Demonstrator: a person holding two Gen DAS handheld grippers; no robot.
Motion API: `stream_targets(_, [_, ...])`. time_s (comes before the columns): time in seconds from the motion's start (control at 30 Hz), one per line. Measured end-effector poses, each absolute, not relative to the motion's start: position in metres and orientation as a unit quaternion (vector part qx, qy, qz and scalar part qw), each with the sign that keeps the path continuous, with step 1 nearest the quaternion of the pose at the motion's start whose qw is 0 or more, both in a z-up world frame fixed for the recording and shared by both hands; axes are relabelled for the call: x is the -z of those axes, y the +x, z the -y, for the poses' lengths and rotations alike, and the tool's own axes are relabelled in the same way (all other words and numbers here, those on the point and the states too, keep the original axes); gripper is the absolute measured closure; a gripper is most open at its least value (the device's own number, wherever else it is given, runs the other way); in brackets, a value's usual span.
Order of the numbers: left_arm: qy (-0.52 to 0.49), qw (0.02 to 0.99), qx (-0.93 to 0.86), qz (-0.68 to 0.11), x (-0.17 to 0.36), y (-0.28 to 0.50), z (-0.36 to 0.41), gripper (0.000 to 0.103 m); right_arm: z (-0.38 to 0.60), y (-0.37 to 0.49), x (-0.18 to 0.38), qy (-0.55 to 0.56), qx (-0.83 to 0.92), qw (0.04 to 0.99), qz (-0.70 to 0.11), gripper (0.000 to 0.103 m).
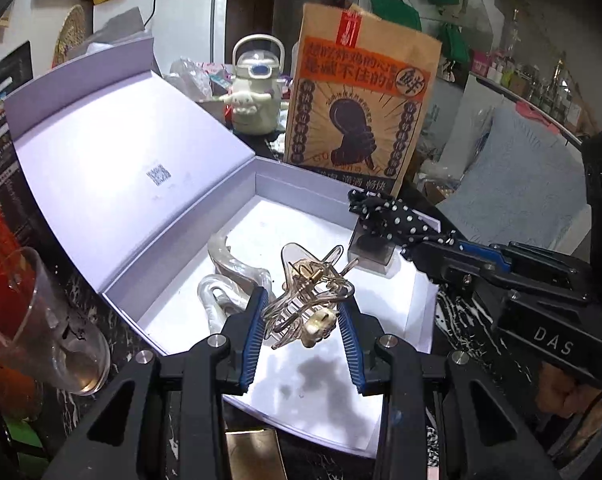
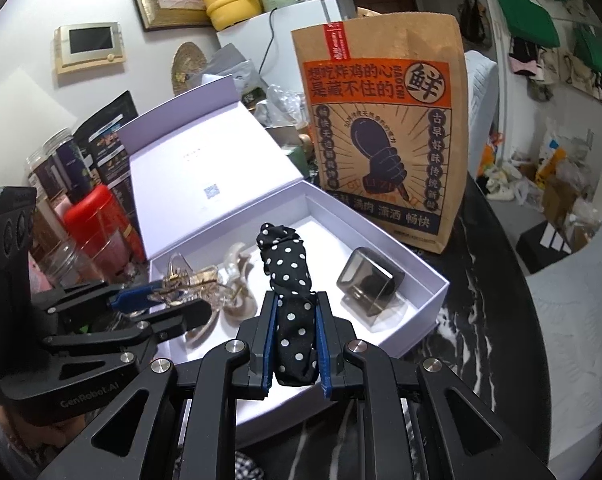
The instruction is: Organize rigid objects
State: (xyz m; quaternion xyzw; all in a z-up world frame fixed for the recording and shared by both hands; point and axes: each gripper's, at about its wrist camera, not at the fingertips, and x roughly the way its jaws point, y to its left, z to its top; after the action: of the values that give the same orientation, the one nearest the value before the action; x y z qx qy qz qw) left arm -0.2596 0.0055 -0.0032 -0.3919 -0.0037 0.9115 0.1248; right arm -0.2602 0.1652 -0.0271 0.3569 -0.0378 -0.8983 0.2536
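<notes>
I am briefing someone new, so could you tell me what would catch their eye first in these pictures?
Probably the open white box mid-table, with both grippers over it: the left gripper clamps a clear hair claw clip, the right gripper a black polka-dot hair tie. Behind stands a tall brown paper bag printed in orange.

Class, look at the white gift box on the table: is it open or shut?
Open. The white gift box has its hinged lid tilted back, exposing hair clips inside.

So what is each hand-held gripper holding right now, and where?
Left hand-held gripper: clear hair claw clip, pinched across its sides. Right hand-held gripper: polka-dot hair accessory, gripped near its lower end.
</notes>
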Motion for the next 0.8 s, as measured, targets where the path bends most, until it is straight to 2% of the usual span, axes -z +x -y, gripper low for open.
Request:
stream_targets(0.2, [-0.412,0.133,-0.901,-0.011,0.014,-0.264,-0.012,0.068,-0.164,-0.266,0.038,0.366,0.895,0.253,0.037,0.086])
stream_targets(0.8, [-0.452,0.108,-0.885,-0.032,0.046,-0.271,-0.024,0.068,-0.151,-0.258,0.058,0.354,0.906,0.229,-0.030,0.083])
